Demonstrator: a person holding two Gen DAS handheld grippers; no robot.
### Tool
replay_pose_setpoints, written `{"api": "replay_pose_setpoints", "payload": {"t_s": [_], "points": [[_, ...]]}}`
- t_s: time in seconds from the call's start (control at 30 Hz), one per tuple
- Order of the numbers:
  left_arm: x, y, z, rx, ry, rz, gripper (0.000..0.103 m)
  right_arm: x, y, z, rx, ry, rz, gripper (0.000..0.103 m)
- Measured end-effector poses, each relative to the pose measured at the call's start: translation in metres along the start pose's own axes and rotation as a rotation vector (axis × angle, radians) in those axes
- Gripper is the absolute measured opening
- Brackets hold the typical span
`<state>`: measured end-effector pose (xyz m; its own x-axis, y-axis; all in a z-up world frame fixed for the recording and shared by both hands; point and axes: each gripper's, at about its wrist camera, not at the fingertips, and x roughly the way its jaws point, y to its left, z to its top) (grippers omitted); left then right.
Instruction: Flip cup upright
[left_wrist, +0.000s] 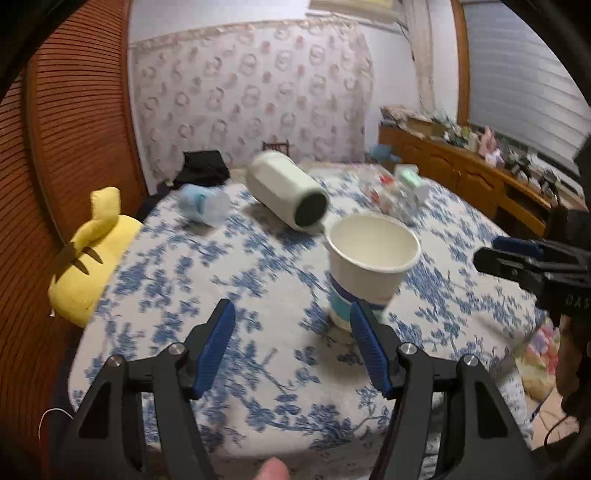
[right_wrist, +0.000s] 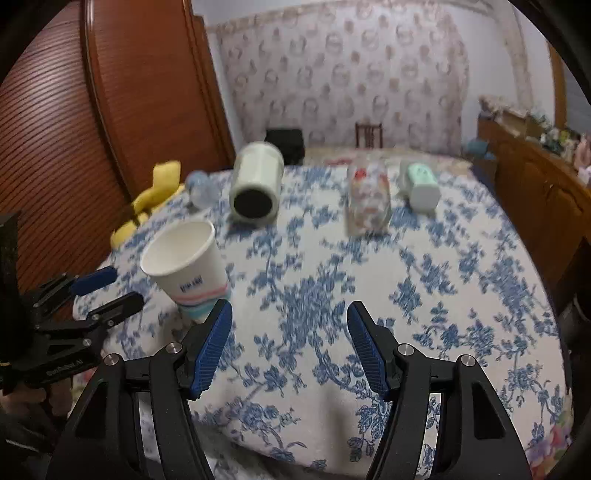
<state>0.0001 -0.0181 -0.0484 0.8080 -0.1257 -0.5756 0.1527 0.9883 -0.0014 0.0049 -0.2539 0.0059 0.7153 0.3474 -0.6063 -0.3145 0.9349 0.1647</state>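
A white paper cup with blue and pink stripes stands upright, mouth up, on the blue-flowered tablecloth. My left gripper is open and empty; the cup stands just beyond its right fingertip. In the right wrist view the cup is at the left, just beyond the left fingertip of my open, empty right gripper. The left gripper shows there, left of the cup. The right gripper shows at the right edge of the left wrist view.
A white cylinder cup lies on its side behind the paper cup. A clear blue cup, a clear patterned cup and a green-and-white cup also lie on the table. A yellow plush sits at the left edge.
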Motion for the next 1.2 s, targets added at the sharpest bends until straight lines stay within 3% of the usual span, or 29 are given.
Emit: {"api": "replay_pose_setpoints", "payload": {"t_s": [0.27, 0.57, 1.2], "points": [[-0.022, 0.022, 0.011, -0.076, -0.097, 0.072, 0.065, -0.024, 0.008, 0.001, 0.022, -0.138, -0.071, 0.082], [-0.031, 0.026, 0.008, -0.087, -0.14, 0.109, 0.065, -0.035, 0.011, -0.006, 0.031, -0.204, -0.116, 0.084], [-0.03, 0.019, 0.005, -0.074, -0.147, 0.114, 0.066, -0.037, 0.012, -0.007, 0.025, -0.211, -0.12, 0.084]]}}
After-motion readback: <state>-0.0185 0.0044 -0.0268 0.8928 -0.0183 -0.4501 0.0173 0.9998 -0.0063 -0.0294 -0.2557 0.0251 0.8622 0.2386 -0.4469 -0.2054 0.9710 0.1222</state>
